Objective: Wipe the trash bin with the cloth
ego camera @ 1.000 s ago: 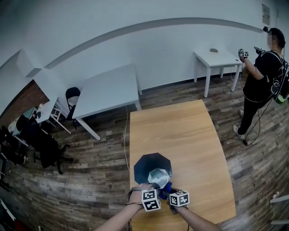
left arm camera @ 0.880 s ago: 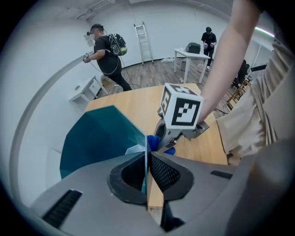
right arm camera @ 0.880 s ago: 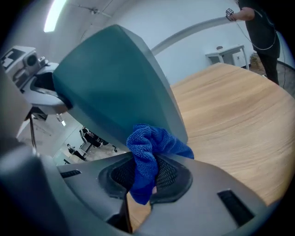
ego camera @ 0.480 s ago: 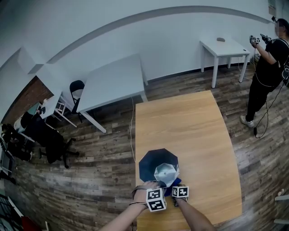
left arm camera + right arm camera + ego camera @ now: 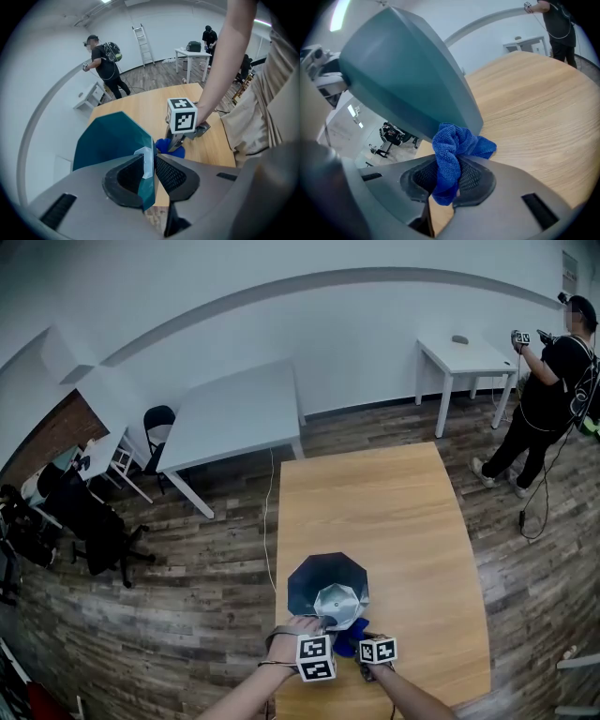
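The trash bin point(image 5: 307, 579), a dark teal faceted bin with a shiny silver inside, stands upright on the wooden worktop point(image 5: 384, 512), close to its left edge and not far from its near edge, towards the near left corner. The left tool point(image 5: 149, 171) comes down steeply over the side of the bin nearest the person and has the bin's rim between its jaws. The jaws have just been opening, yet the left gripper view shows them narrow, with both ribbed pads point(image 5: 172, 174) lying against the thin wall and no gap that I can make out. The right tool point(image 5: 452, 177) is pinching the cloth point(image 5: 457, 140), a bunched blue one. Its jaws are pressed onto the middle of the bundle, part of it spilling out ahead of the tips and part hanging below them. The cloth touches the outside of the bin low down, at the near right side of its base, just above the worktop. In the head view the two marker cubes sit side by side just short of the near edge, the right one point(image 5: 378, 650) a little lower than the bin's rim. Beyond the worktop, on the wood-pattern floor, a white table point(image 5: 239, 413) stands at the left. Another person point(image 5: 553, 381) stands at a small white table point(image 5: 466, 357) by the far wall.
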`<state>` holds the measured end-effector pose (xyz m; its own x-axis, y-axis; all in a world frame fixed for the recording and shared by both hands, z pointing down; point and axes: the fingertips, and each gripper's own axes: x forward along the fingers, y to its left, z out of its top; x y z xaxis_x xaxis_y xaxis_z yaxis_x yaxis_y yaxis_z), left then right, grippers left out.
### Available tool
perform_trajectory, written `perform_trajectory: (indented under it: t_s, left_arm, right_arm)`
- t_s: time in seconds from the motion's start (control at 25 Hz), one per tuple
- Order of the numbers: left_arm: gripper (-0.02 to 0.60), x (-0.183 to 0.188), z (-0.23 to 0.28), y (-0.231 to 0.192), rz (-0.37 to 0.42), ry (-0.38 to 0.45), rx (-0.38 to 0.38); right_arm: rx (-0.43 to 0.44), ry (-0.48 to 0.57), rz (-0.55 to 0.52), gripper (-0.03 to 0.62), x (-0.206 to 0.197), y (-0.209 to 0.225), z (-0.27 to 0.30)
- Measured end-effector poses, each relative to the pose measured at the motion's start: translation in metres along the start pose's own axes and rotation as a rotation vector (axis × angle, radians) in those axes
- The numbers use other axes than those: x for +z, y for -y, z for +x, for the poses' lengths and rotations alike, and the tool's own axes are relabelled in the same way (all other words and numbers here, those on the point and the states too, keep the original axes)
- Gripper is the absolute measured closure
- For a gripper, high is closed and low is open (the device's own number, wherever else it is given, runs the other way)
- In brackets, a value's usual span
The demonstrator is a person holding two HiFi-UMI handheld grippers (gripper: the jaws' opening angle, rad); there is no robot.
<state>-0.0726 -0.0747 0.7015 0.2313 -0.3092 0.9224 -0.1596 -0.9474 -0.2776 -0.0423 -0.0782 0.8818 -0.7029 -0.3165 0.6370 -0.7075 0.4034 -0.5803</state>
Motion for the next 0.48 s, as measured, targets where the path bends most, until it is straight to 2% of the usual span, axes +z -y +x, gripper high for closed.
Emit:
perform_trajectory:
  t_s: [0.16, 0.32, 0.48]
  left_arm:
    - [0.477, -0.011, -0.026, -0.003, 0.064, 0.041, 0.006]
    - [0.469, -0.019, -0.043, -0.01, 0.025, 0.081, 0.02]
    - [0.469, -0.018, -0.064, -0.008, 0.036, 0.145, -0.002]
  right_arm:
    - [0.062, 0.058, -0.004, 0.514, 0.0, -0.033, -0.049]
    - [0.099, 0.148, 0.038, 0.514, 0.011, -0.064, -0.096]
    - [0.119, 0.208, 0.03, 0.514, 0.021, -0.089, -0.126]
